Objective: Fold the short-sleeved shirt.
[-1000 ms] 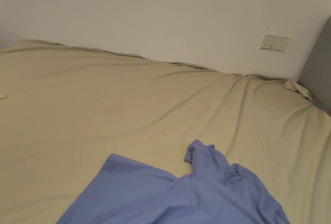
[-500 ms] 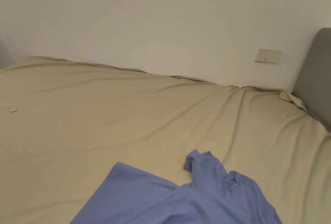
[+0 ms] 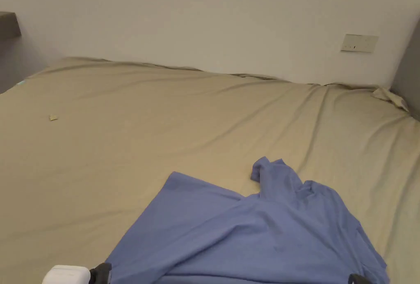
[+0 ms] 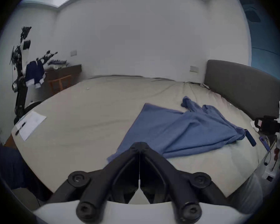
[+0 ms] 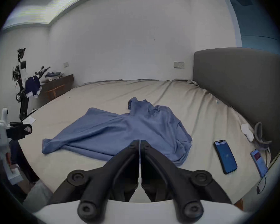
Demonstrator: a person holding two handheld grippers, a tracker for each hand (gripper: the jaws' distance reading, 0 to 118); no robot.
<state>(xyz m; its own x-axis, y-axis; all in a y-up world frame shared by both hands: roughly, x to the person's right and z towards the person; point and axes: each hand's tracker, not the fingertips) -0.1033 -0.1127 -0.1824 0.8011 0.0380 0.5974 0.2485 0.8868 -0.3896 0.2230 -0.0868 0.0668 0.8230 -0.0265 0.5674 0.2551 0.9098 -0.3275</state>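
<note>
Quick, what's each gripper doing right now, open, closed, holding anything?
Left gripper: closed, holding nothing, above the near edge of the blue shirt.
Right gripper: closed, holding nothing.

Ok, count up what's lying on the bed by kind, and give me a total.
Crumpled blue short-sleeved shirt: 1
Dark phones with lit screens: 2
White sheet of paper with a pen on it: 1
Total: 4 on the beige bedsheet, not counting the pen or the small items by the grey headboard, which are too unclear to name.
</note>
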